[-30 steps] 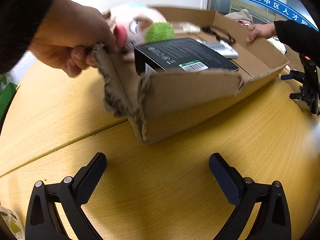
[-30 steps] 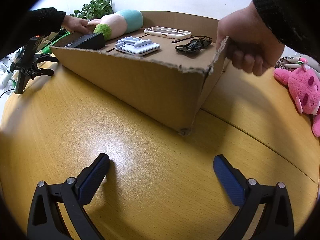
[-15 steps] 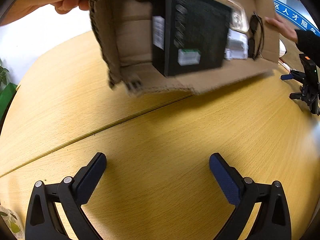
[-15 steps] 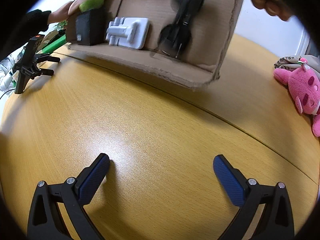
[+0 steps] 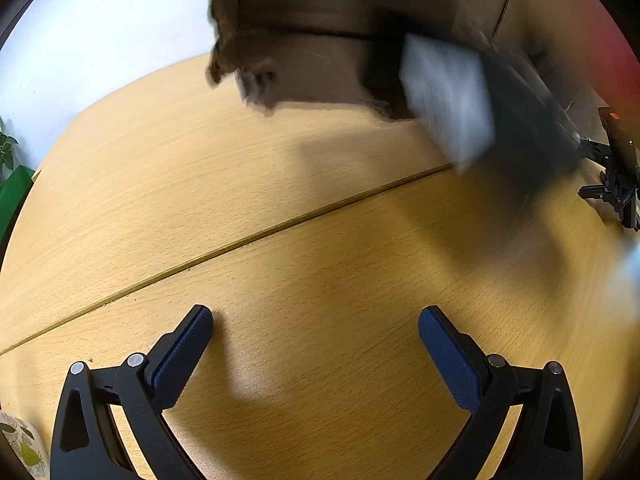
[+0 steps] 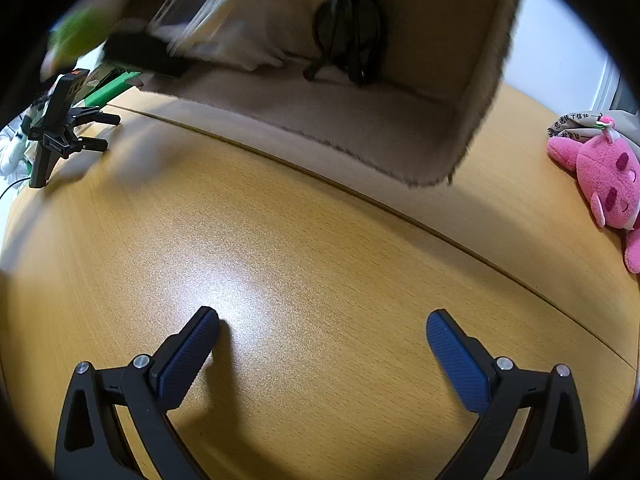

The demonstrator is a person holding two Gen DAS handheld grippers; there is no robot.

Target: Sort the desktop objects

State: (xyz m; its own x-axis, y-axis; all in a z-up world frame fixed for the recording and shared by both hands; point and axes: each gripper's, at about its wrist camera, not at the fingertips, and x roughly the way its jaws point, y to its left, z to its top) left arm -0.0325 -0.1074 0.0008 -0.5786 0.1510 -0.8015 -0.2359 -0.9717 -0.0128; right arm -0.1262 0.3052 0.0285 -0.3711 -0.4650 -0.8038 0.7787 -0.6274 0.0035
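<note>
Left wrist view: left gripper (image 5: pixel 316 320) low over wooden table (image 5: pixel 280 280), jaws spread wide, nothing between. Beyond, cardboard box (image 5: pixel 312 40) is tipped up above the table; a blurred dark box w/ white label (image 5: pixel 448 96) is spilling out. Right wrist view: right gripper (image 6: pixel 322 322) also spread, empty. Farther: sunglasses (image 6: pixel 348 28) inside the tilted box, pink plush (image 6: pixel 604 176) at right, small black tripod (image 6: pixel 56 124) at left.

Even, bright indoor light falls from above; a pale glare patch sits on the bench (image 6: pixel 240 280) just ahead of the right hand-held gripper (image 6: pixel 322 334); soft shadows trail behind the fingertips (image 5: pixel 188 344); the cardboard box (image 5: pixel 320 68) and its contents are smeared by motion blur; fisheye bending curves the bench edges, and black vignette fills the corners.
</note>
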